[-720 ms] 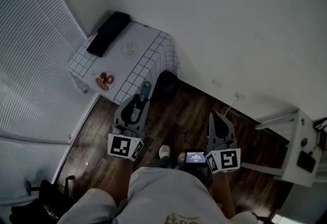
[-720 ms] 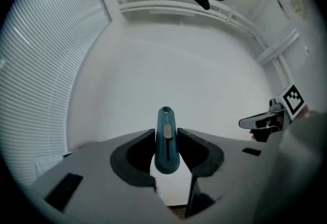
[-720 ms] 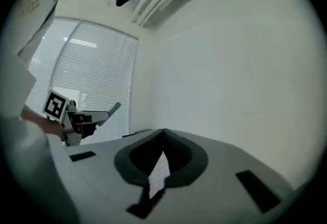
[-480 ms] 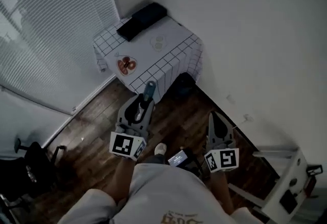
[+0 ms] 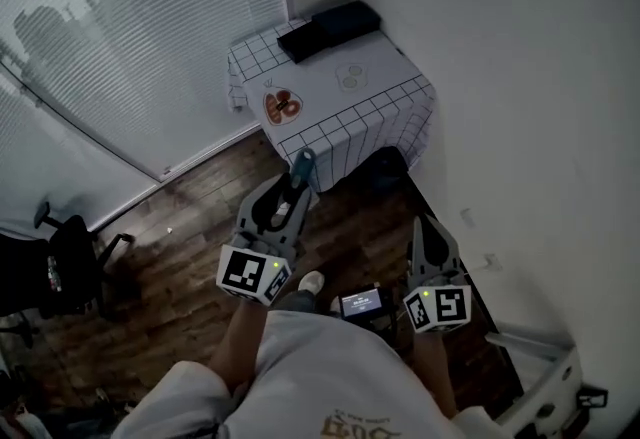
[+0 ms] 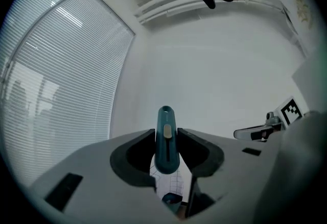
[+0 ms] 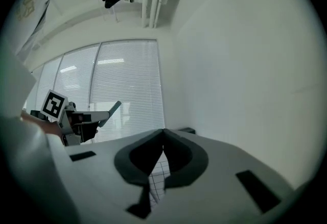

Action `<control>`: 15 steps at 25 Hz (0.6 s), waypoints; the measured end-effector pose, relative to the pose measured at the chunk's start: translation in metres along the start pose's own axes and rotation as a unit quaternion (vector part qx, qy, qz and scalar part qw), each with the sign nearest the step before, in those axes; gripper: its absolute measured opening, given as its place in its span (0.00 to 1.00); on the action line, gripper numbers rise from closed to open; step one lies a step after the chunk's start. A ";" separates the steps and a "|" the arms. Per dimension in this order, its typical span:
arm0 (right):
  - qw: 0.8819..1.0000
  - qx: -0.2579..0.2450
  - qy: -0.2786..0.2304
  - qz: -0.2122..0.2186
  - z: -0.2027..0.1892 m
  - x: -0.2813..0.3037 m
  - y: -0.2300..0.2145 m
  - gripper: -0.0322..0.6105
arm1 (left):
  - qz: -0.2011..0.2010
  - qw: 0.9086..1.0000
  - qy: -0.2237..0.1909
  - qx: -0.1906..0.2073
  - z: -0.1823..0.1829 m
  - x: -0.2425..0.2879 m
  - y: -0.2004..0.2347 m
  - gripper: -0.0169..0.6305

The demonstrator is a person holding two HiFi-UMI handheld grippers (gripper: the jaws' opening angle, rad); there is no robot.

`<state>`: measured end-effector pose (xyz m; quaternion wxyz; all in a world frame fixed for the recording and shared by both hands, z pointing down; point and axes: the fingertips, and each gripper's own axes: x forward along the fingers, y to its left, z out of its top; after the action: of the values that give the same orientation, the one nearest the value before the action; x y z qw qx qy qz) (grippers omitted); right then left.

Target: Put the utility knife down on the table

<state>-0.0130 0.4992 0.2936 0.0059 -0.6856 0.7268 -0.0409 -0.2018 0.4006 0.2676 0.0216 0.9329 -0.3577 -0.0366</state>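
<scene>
My left gripper (image 5: pixel 293 179) (image 6: pixel 166 139) is shut on a teal utility knife (image 5: pixel 299 170) (image 6: pixel 166 140), whose rounded end sticks out past the jaw tips. It hangs level above the wood floor, just short of the near edge of a small table (image 5: pixel 375 97) with a white grid-checked cloth. My right gripper (image 5: pixel 427 233) (image 7: pixel 163 136) is shut with nothing in it, held to the right over the floor near the wall. The table's cloth (image 7: pixel 156 179) shows below its jaws.
On the table lie a dark flat case (image 5: pixel 328 29) at the far end, a red-patterned plate (image 5: pixel 282 106) and a pale plate (image 5: pixel 350 77). A dark object (image 5: pixel 385 167) sits under the table. Window blinds (image 5: pixel 130 57) at left, white wall at right, an office chair (image 5: pixel 60 262) far left.
The head view has swung: the table now sits further right and up in the picture. Both grippers keep about the same place in the view, the knife still held.
</scene>
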 end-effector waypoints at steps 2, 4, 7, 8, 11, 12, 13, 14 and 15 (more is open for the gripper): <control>1.000 0.001 0.002 0.004 -0.001 -0.002 -0.002 0.06 | 0.004 1.000 -0.001 0.004 0.000 -0.001 -0.003 0.25; 1.000 0.003 0.004 0.019 -0.002 -0.004 -0.004 0.06 | 0.013 1.000 0.000 0.005 0.000 0.000 -0.006 0.25; 1.000 0.003 0.006 0.026 -0.003 -0.009 -0.016 0.06 | 0.017 0.999 0.006 0.027 -0.003 0.007 -0.016 0.25; 1.000 0.004 0.007 0.024 -0.004 -0.010 -0.021 0.06 | 0.016 0.999 0.009 0.034 -0.004 0.010 -0.019 0.25; 0.999 0.010 0.007 0.031 -0.002 -0.008 -0.029 0.06 | 0.017 0.999 0.013 0.039 -0.004 0.018 -0.021 0.25; 0.999 0.010 0.006 0.033 -0.001 -0.006 -0.031 0.06 | 0.017 0.999 0.013 0.039 -0.004 0.021 -0.021 0.25; 0.999 0.008 0.004 0.033 0.000 -0.003 -0.034 0.06 | 0.015 0.999 0.013 0.038 -0.005 0.025 -0.021 0.25; 1.000 0.007 0.003 0.030 0.000 -0.001 -0.037 0.06 | 0.013 0.999 0.012 0.035 -0.006 0.030 -0.022 0.25; 1.000 0.007 0.003 0.025 0.000 0.002 -0.042 0.06 | 0.011 0.999 0.013 0.031 -0.008 0.035 -0.021 0.25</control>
<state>0.0288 0.4946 0.2962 0.0097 -0.6672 0.7433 -0.0479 -0.1611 0.3935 0.2727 -0.0027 0.9293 -0.3690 -0.0132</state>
